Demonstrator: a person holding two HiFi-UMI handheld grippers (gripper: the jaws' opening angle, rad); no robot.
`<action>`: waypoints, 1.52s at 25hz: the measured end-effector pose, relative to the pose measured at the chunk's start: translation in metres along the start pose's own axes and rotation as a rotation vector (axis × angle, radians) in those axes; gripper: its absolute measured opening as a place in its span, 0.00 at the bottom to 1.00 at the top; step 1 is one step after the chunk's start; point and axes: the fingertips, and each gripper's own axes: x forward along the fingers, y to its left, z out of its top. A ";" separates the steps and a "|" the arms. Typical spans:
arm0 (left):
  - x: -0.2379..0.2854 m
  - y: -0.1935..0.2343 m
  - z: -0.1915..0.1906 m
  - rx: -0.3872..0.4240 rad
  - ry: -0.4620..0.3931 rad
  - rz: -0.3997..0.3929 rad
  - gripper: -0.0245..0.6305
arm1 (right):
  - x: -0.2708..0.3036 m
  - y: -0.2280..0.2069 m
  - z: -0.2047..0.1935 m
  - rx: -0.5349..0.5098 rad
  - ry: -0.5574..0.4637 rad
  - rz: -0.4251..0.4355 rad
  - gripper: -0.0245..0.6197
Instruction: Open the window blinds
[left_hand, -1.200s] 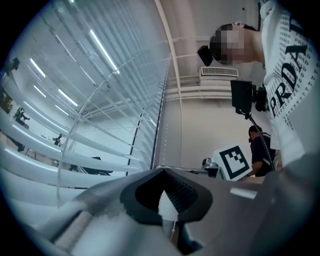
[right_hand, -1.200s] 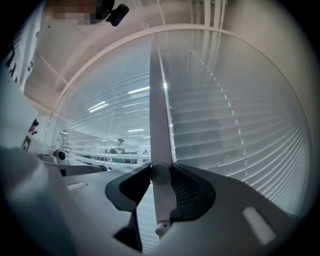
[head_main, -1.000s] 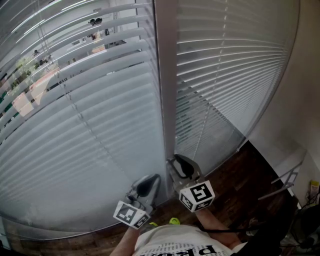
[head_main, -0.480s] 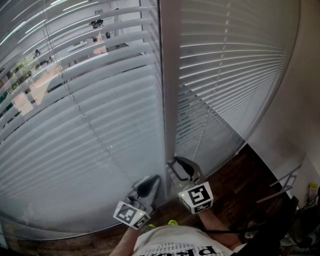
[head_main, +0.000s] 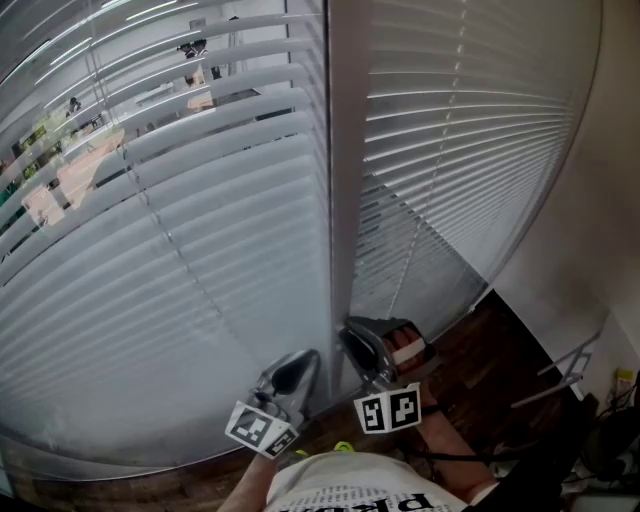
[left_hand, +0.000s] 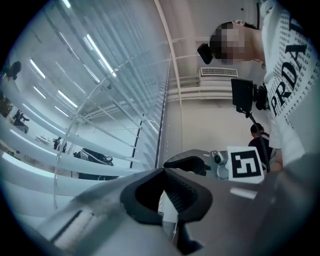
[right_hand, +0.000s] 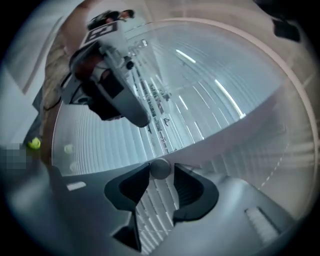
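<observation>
**Loosening my hold on the tilt wand, low by the window post**

My right gripper (head_main: 362, 340) sits at the foot of the window post (head_main: 345, 200). Its fingers have just been opening and now stand wide, so the wand's round end (right_hand: 160, 168) sits between them unpinched. I judge that lets me take a fresh hold for another twist. The blinds (head_main: 200, 250) hang left and right of the post. The left panel's far slats are tipped enough to show outdoors, while the right panel looks nearly closed. My left gripper (head_main: 297, 368) waits just left of the post with its tips together, clear of the wand. I can't tell whether it nips a thin cord.
</observation>
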 end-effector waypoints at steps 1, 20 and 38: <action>0.001 0.000 0.000 0.000 0.000 0.000 0.03 | 0.001 0.002 0.001 -0.057 -0.003 -0.002 0.27; 0.004 0.001 0.001 0.007 -0.002 0.003 0.03 | 0.002 0.002 0.010 -0.041 -0.062 -0.044 0.24; 0.006 -0.005 -0.002 0.007 0.000 0.003 0.03 | 0.000 -0.006 0.009 0.390 -0.095 -0.060 0.24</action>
